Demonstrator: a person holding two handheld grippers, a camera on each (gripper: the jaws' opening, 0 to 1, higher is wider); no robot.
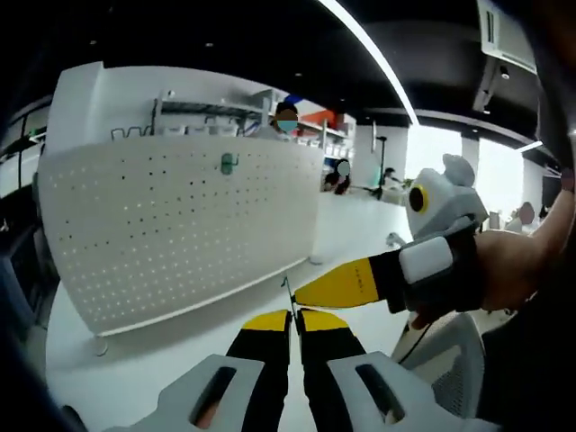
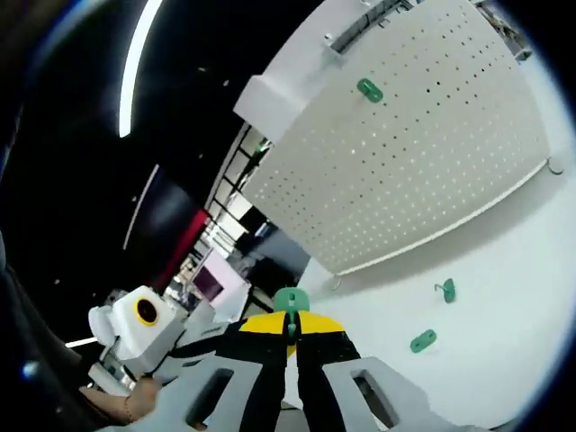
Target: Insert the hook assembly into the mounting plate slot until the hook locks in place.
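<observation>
A white pegboard mounting plate (image 1: 180,234) stands upright on the table, with one green hook (image 1: 229,163) hanging near its top. In the right gripper view the same plate (image 2: 423,153) carries that hook (image 2: 369,89). My right gripper (image 2: 291,317) is shut on a green hook piece (image 2: 290,300). My left gripper (image 1: 292,313) is shut on a thin wire (image 1: 286,290) rising between its yellow tips. The right gripper (image 1: 306,294) comes in from the right, its tip touching that wire. The left gripper (image 2: 216,335) appears low left in the right gripper view.
Two more green hooks (image 2: 445,289) (image 2: 423,340) lie on the white table (image 2: 504,297) in front of the plate. A hand (image 1: 513,270) holds the right gripper. Shelving and people stand behind the plate.
</observation>
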